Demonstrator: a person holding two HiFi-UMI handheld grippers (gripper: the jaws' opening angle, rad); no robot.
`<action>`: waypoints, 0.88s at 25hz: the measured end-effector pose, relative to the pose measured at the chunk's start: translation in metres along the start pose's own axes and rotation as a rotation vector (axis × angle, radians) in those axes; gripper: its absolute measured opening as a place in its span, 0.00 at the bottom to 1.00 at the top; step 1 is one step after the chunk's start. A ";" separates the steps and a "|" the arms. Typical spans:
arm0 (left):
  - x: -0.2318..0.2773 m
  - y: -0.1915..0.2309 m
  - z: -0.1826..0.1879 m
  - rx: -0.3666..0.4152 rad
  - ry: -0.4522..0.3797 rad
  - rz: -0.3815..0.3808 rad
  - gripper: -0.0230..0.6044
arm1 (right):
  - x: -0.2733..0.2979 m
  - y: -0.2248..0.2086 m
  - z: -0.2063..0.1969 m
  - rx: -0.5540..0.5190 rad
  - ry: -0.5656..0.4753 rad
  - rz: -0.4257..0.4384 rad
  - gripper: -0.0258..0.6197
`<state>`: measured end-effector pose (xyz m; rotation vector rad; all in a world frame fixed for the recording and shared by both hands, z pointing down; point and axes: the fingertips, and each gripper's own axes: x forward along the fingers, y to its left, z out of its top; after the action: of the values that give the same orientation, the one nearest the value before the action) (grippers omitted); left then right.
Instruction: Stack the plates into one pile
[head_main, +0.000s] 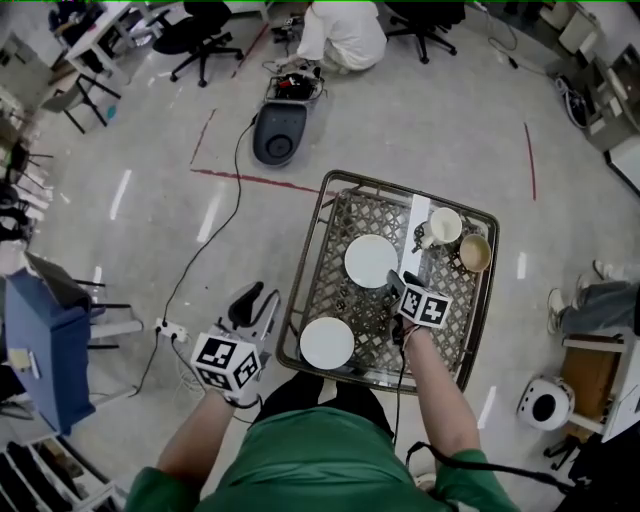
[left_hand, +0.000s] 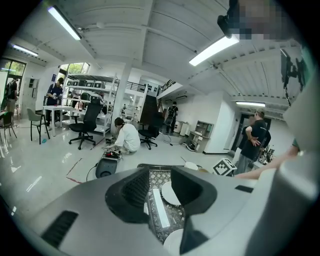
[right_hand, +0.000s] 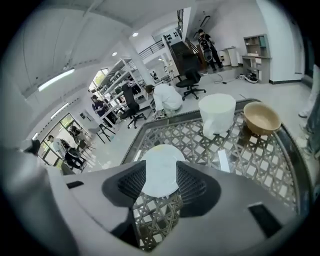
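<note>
Two white plates lie apart on the woven wire tabletop: the far plate in the middle and the near plate at the front left. My right gripper hangs just above the far plate's near right edge, jaws open and empty. In the right gripper view that plate shows flat on the weave beyond the open right gripper. My left gripper is held off the table's left side over the floor, open and empty. The left gripper view has both plates past the left gripper.
A white cup and a tan bowl stand at the table's far right, beside a white strip. On the floor are a dark machine, a cable with a power strip and a person crouching.
</note>
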<state>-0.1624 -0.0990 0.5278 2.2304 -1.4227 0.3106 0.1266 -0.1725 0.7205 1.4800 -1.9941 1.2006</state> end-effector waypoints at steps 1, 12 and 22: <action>0.000 -0.003 0.004 0.002 -0.010 -0.004 0.27 | -0.010 0.003 0.005 -0.012 -0.012 0.004 0.36; -0.009 -0.028 0.028 0.019 -0.092 -0.026 0.27 | -0.119 0.036 0.052 -0.193 -0.197 0.014 0.15; -0.022 -0.053 0.038 0.047 -0.131 -0.021 0.25 | -0.203 0.065 0.074 -0.273 -0.384 0.039 0.13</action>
<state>-0.1263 -0.0825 0.4715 2.3402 -1.4718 0.1954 0.1568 -0.1081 0.5062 1.6248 -2.3302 0.6540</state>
